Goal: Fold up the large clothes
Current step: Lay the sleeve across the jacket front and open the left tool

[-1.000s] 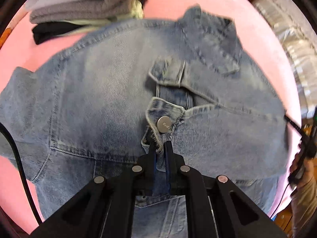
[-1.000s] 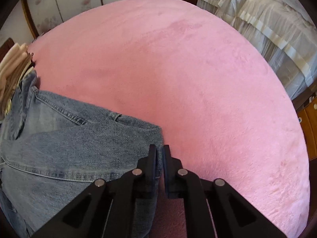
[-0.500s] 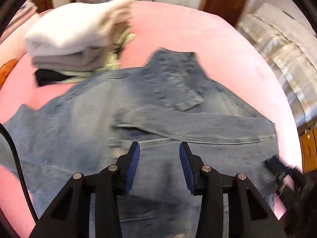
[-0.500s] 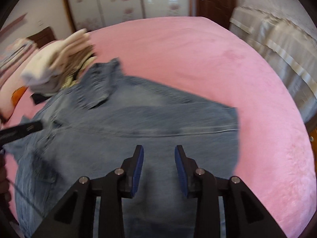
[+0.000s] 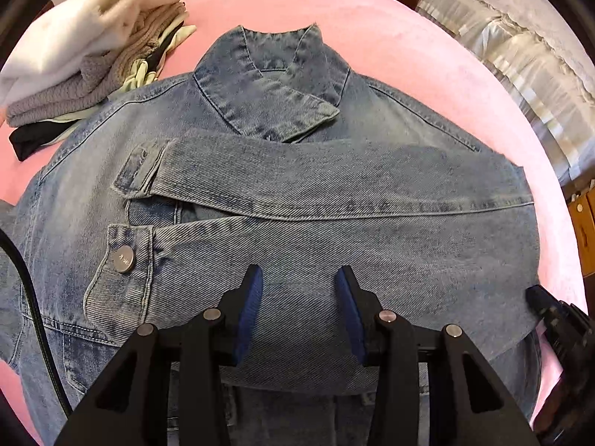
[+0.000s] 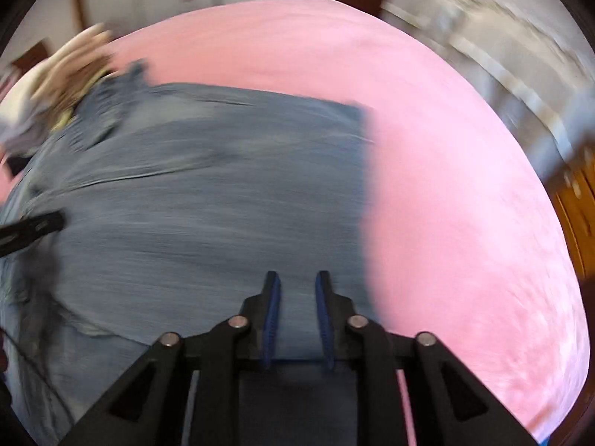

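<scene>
Task item: the denim jacket [image 5: 334, 223] lies flat in the middle of the pink bed [image 5: 409, 37], collar [image 5: 275, 85] at the far side.
Sleeves: both are laid across the body, the upper sleeve [image 5: 334, 178] above the buttoned cuff [image 5: 124, 258]. This probably narrows the garment to a rectangle before a lengthwise fold.
Left hand-held gripper [image 5: 297, 278]: it hangs over the lower sleeve, jaws apart and nothing between them.
Right hand-held gripper [image 6: 296, 278]: it is above the jacket near its right edge. Its jaws have just been closing, and a narrow gap shows with no cloth in it. The view is blurred.
Likely reason: both are free, apparently placed to take the near hem.
Edges: the jacket's right side forms a straight folded edge [image 6: 362, 186]. The left shoulder touches the stack of folded clothes [image 5: 74, 67].
Open room: bare bed lies beyond the collar and to the right. The left is crowded, so a fold away from the person looks clearest.
</scene>
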